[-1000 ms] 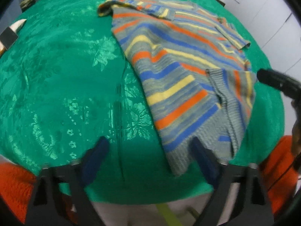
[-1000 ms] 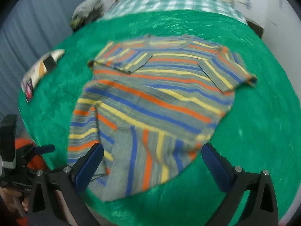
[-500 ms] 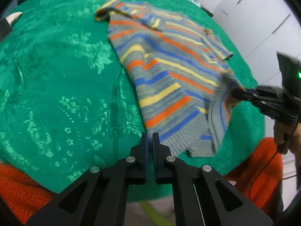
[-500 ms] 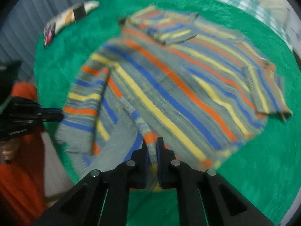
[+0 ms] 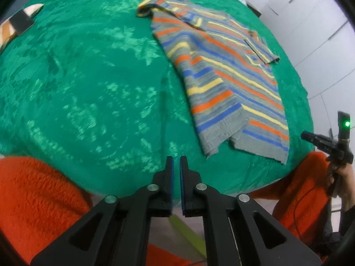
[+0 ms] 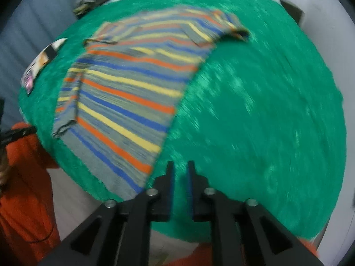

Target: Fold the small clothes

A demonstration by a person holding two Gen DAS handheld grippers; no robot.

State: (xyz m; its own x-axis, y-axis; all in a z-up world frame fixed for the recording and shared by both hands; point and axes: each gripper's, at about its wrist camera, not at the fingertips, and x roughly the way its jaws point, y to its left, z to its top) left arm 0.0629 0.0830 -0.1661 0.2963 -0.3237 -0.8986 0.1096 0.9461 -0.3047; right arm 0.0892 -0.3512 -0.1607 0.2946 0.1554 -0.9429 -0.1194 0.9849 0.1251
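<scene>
The striped sweater (image 5: 224, 77) is laid flat on the green cloth (image 5: 88, 84), one side folded over lengthwise. The left tool (image 5: 175, 166) is held together above the bare cloth near the hem, nothing gripped. The right tool (image 6: 180, 168) has just been opening slightly, nothing between its fingers, beside the sweater's edge.

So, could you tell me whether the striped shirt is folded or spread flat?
Partly folded: the striped shirt has one side lapped over its middle.

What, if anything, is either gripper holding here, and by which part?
Nothing. The left gripper is shut on air over the green cloth; the right gripper, jaws just reopening, is empty beside the striped sweater.
</scene>
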